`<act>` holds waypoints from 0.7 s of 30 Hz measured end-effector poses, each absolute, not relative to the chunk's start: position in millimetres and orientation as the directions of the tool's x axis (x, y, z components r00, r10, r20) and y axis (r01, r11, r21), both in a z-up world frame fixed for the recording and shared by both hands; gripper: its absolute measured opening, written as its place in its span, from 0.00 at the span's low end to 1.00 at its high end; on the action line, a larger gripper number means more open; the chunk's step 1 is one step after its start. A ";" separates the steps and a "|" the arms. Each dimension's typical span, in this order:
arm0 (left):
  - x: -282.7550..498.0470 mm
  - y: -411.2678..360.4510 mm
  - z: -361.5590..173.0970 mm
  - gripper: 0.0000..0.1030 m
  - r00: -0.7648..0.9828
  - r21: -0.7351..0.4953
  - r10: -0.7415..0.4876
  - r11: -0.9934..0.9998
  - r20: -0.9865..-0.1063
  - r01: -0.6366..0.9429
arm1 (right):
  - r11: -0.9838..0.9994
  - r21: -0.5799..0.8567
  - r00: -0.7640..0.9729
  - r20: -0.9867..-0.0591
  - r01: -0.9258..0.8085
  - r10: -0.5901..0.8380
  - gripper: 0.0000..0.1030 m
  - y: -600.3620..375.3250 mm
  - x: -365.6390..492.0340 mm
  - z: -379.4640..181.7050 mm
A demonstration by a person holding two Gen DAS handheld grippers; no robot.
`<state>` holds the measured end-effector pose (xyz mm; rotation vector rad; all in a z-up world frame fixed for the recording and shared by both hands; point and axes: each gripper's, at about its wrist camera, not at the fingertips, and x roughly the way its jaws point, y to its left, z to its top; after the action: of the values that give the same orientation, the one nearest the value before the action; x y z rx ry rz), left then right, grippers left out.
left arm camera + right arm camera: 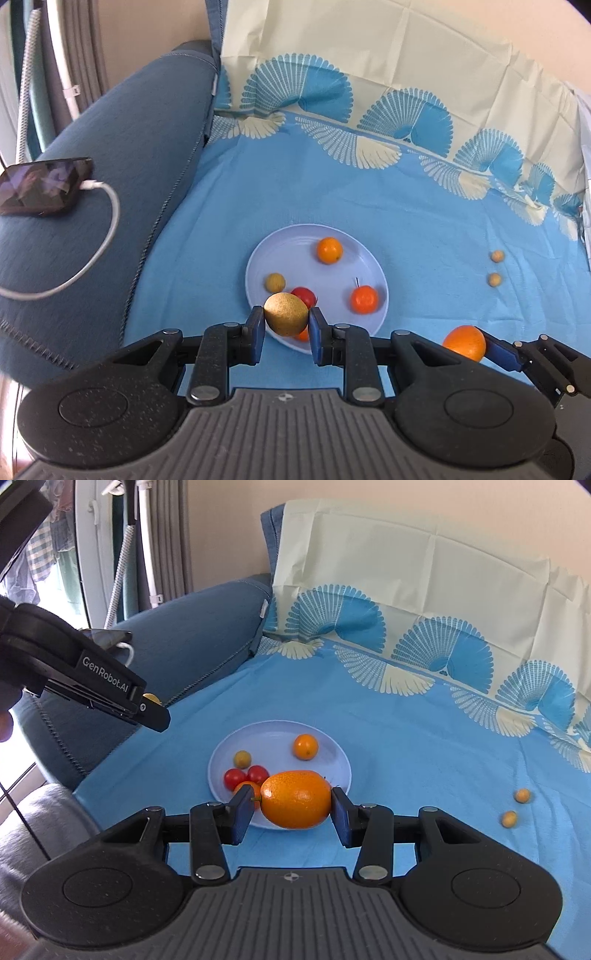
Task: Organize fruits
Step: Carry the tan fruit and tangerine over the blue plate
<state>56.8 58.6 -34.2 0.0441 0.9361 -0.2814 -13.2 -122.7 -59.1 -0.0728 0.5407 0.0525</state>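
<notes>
A pale blue plate (343, 236) (332, 753) lies on the blue cloth with several small fruits: an orange one (329, 250) (305, 746), a yellow-green one (275, 282) (242, 758), red tomatoes (304, 295) (235, 777) and an orange fruit with a stem (364, 299). My left gripper (286, 325) is shut on a yellow-brown round fruit (286, 314) over the plate's near edge. My right gripper (293, 808) is shut on a larger orange fruit (295, 799) (465, 341) at the plate's near rim. Two small yellow fruits (496, 267) (515, 806) lie on the cloth to the right.
A blue sofa armrest (129, 166) on the left bears a phone (40, 188) with a white charging cable (99, 236). A cream and blue patterned cloth (369, 74) covers the backrest. The left gripper's body (92, 679) is at the left in the right wrist view.
</notes>
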 end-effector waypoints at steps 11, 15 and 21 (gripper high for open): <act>127.2 22.6 -90.7 0.27 0.477 -0.059 -0.188 0.961 -0.859 0.271 | 0.996 -0.046 0.824 -0.565 -0.076 0.037 0.45 -131.9 60.0 -87.9; 144.9 17.7 -106.0 0.27 0.460 -0.053 -0.180 0.960 -0.869 0.276 | 0.995 -0.050 0.812 -0.582 -0.091 0.045 0.45 -132.4 83.5 -99.3; 164.9 12.7 -125.5 0.27 0.437 -0.037 -0.162 0.959 -0.885 0.281 | 0.994 -0.044 0.793 -0.607 -0.104 0.056 0.45 -132.8 111.2 -115.0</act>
<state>164.9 12.7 -125.5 0.1222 1.0848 -0.2761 111.2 -132.8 -115.0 -0.0765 0.6503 0.0863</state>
